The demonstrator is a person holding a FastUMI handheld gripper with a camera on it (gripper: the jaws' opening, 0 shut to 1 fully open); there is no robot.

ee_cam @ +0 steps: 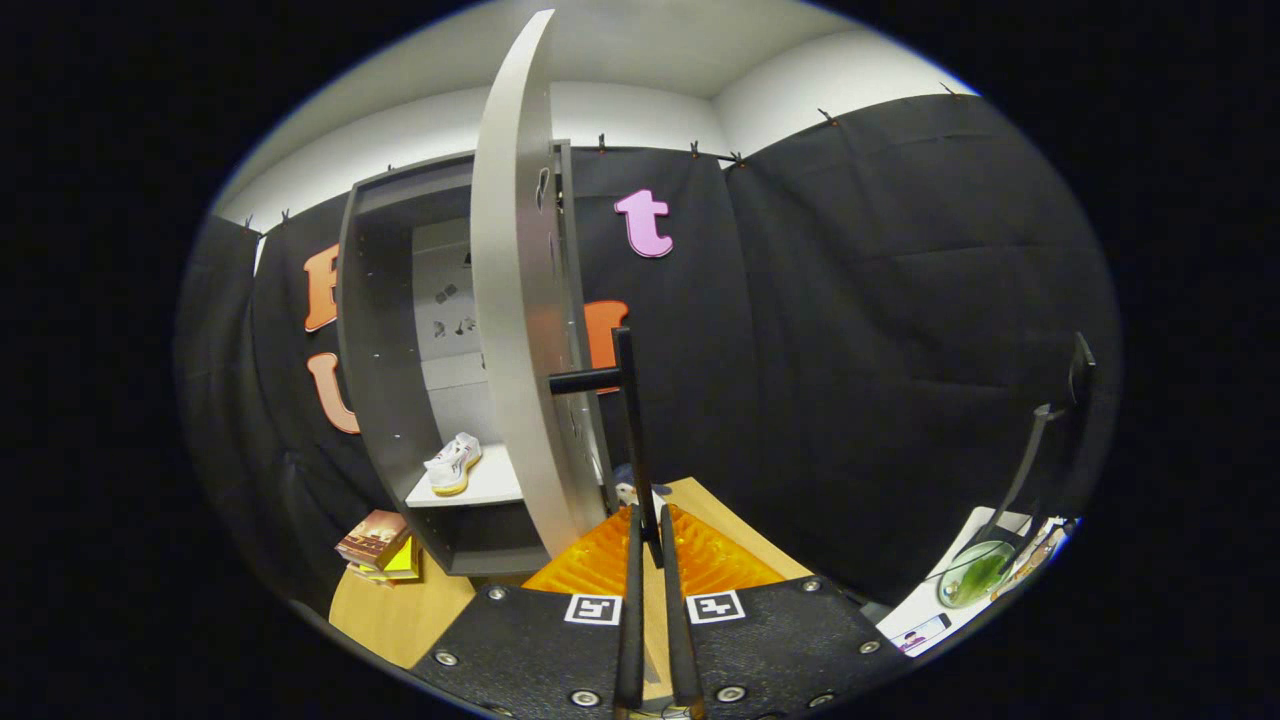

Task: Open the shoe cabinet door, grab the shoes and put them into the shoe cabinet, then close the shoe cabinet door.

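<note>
Clamped on the door handle, gripper fingers nearly together around its bar. Door swung wide, baring shelf and shoe. Probably closing next.

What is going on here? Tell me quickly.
A person is working a shoe cabinet with handheld tongs. The tongs are nearly closed around the lower end of the black bar handle on the cabinet door, which stands open. One white shoe already sits on a shelf inside. Whether both fingers press on the handle is unclear.
</note>
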